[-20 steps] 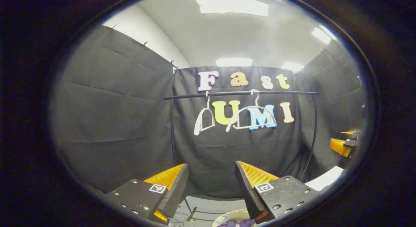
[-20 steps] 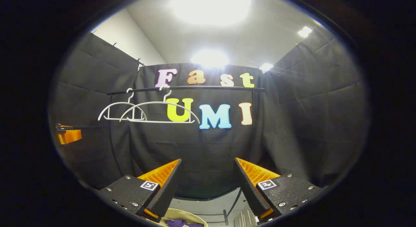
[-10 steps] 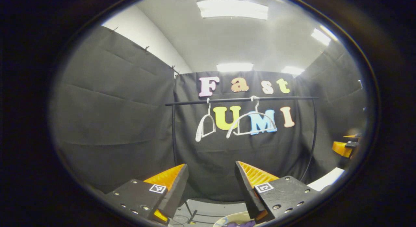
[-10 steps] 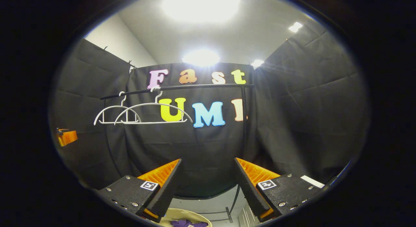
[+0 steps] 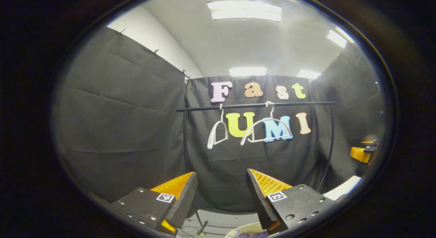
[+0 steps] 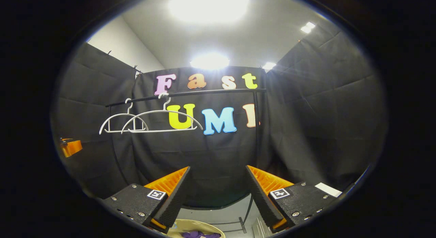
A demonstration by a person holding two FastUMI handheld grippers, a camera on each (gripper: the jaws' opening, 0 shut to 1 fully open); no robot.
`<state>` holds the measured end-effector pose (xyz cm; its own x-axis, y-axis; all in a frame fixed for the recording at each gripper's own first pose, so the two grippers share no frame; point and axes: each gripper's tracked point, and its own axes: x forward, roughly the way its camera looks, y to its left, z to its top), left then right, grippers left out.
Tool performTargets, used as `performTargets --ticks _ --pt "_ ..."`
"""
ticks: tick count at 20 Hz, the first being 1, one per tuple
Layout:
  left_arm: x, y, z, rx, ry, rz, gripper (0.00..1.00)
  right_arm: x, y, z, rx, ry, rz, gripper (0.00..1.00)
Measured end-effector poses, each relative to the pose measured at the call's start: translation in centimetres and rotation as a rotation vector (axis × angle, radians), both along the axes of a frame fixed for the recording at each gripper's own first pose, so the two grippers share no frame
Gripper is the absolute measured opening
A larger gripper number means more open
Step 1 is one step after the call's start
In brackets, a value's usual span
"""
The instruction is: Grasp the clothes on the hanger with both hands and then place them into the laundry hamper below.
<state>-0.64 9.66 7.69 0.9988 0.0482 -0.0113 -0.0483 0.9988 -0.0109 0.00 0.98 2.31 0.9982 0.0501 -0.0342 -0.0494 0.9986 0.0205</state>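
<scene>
Both grippers empty, jaws apart; garment lies in hamper below.

Left gripper (image 5: 221, 193) and right gripper (image 6: 216, 190) each stand with fingers spread, nothing between them. Directly beneath and just ahead, the laundry hamper (image 6: 180, 225) holds the purple clothes (image 6: 199, 235), nearer the right gripper's left finger. Farther off and above, two white hangers (image 6: 150, 118) hang bare on the black rail (image 6: 190, 93), their long axes running along it. Judgement: placement appears complete; no further grasp seems required.
</scene>
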Motion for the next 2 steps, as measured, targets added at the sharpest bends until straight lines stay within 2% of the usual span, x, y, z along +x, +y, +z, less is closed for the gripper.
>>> performTargets --ticks 2 --pt "0.02 -0.14 0.21 -0.006 -0.009 -0.006 0.83 -0.11 -0.15 0.03 0.008 -0.001 -0.003 0.95"
